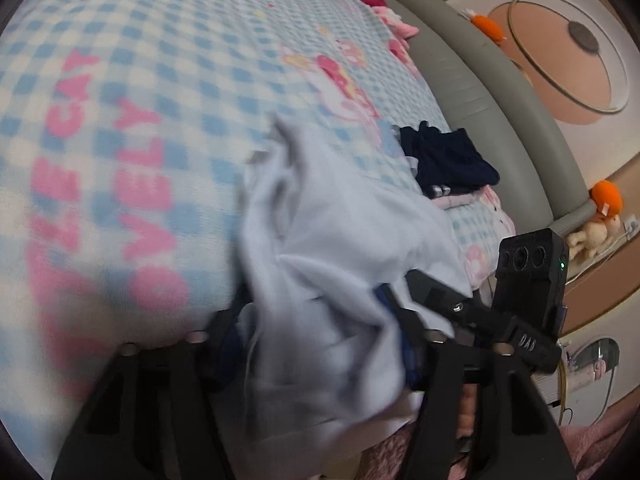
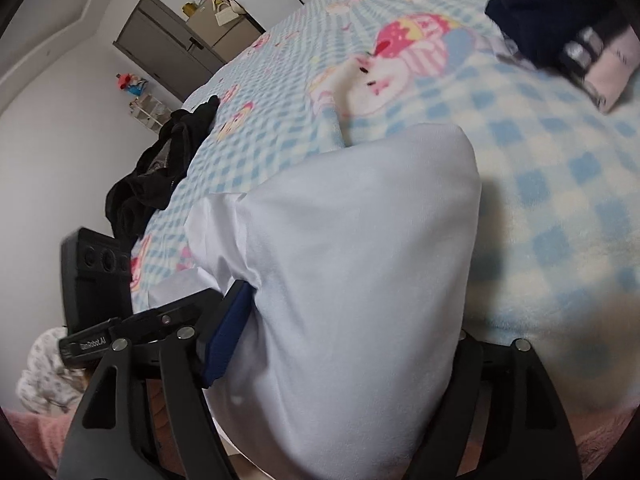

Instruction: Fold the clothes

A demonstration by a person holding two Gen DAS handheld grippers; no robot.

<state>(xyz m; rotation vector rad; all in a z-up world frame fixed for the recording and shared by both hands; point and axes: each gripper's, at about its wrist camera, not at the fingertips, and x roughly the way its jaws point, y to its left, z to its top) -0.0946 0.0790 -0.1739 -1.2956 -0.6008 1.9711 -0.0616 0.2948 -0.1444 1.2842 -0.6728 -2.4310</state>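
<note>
A pale blue-white garment (image 1: 320, 240) lies bunched on the checked blanket (image 1: 180, 60) of a bed. My left gripper (image 1: 316, 340) has the crumpled cloth packed between its fingers, touching both blue pads. In the right wrist view the same garment (image 2: 360, 240) bulges smooth and loose across my right gripper (image 2: 352, 320), whose jaws stand wide; one blue pad (image 2: 228, 332) shows at the cloth's left edge, while the other is covered. Each gripper shows in the other's view: the right gripper (image 1: 480, 312) close beside the left, the left gripper (image 2: 140, 320) at the lower left.
A folded stack with navy clothes on top (image 1: 448, 156) (image 2: 552, 16) sits near the grey padded bed edge (image 1: 480, 92). A black garment (image 2: 160, 168) hangs off the bed's far side. Plush toys (image 1: 606, 198) sit past the bed edge. A grey cabinet (image 2: 168, 44) stands by the wall.
</note>
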